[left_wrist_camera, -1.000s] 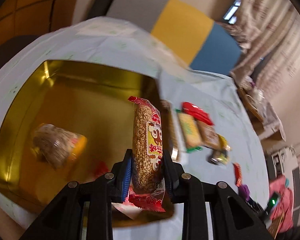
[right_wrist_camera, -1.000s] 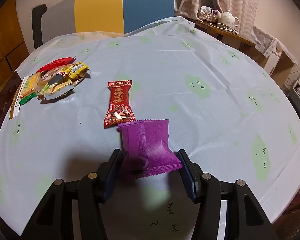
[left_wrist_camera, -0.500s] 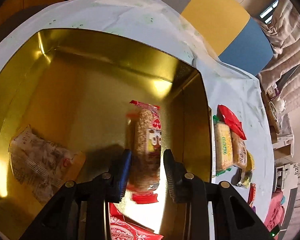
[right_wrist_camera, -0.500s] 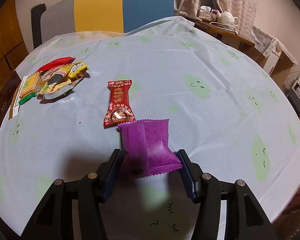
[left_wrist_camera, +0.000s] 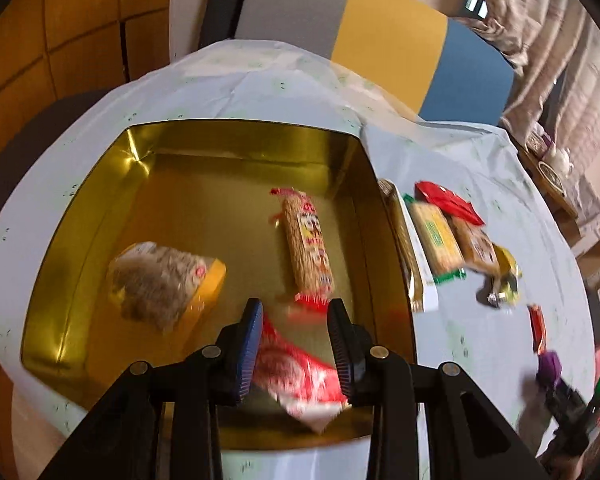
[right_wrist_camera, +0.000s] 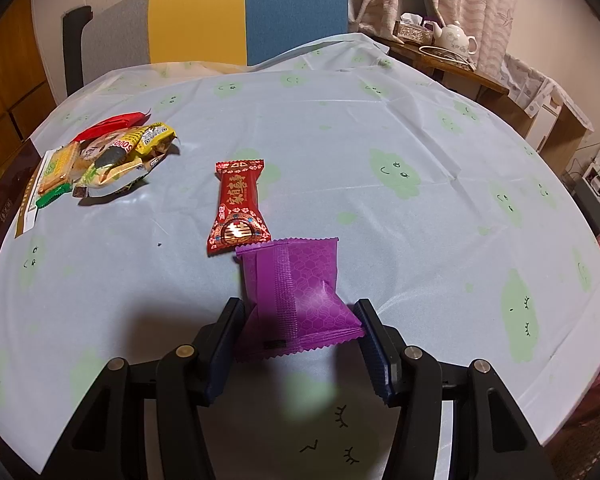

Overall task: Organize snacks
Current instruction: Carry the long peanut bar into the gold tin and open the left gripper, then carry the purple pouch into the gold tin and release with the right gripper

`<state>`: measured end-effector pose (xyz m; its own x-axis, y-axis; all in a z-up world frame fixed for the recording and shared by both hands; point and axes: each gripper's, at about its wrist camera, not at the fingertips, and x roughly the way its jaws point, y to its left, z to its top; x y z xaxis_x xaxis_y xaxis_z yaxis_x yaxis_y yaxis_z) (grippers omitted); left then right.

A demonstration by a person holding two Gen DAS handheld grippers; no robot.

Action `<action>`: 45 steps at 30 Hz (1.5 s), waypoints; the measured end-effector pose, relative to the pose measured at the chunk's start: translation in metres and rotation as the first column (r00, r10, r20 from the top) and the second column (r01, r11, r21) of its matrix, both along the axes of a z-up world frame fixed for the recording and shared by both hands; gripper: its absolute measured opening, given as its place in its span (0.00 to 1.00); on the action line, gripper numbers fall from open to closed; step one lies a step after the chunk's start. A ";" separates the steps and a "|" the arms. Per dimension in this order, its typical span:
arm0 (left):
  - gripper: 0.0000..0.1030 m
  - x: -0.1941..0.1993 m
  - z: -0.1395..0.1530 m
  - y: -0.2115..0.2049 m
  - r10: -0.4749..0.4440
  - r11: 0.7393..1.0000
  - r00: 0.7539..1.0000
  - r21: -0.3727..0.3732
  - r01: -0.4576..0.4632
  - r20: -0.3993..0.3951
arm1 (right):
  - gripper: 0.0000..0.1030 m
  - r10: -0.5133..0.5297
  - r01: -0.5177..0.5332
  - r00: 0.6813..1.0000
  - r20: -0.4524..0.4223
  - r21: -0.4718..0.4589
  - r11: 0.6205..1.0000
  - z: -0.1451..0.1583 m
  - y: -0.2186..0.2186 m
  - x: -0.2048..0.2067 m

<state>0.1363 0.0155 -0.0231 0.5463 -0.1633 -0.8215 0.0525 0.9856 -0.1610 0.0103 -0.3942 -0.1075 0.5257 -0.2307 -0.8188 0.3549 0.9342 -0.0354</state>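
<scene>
A gold tin box (left_wrist_camera: 148, 168) sits on the pale blue tablecloth. In it lie a grain bar in a red-ended wrapper (left_wrist_camera: 308, 252), a clear-wrapped snack with a yellow end (left_wrist_camera: 160, 284) and a red and white packet (left_wrist_camera: 296, 372). My left gripper (left_wrist_camera: 296, 320) is open and empty above the box, just behind the grain bar. My right gripper (right_wrist_camera: 300, 320) is shut on a purple packet (right_wrist_camera: 296, 292) resting on the cloth. A red candy bar (right_wrist_camera: 238, 208) lies just ahead of it.
A pile of loose snacks (right_wrist_camera: 108, 160) lies to the right of the box, also in the left wrist view (left_wrist_camera: 452, 236). A brown lid (right_wrist_camera: 4, 204) lies at the table's left. A grey, yellow and blue chair (right_wrist_camera: 220, 16) stands behind the table; a side table with a teapot (right_wrist_camera: 456, 40) at the right.
My left gripper opened and let the grain bar drop into the gold box, then drew back and up. The right gripper and purple packet have not moved.
</scene>
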 end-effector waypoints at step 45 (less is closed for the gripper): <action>0.33 -0.076 0.004 0.021 -0.008 1.000 0.996 0.019 0.006 0.094 | 0.55 0.247 -0.242 0.966 -0.081 0.070 0.968 0.007 0.111 0.032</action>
<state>0.0600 0.0363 -0.0195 0.6200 -0.1530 -0.7695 0.0736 0.9878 -0.1371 0.0427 -0.2830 -0.1003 0.4850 -0.0544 -0.8728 0.1135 0.9935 0.0012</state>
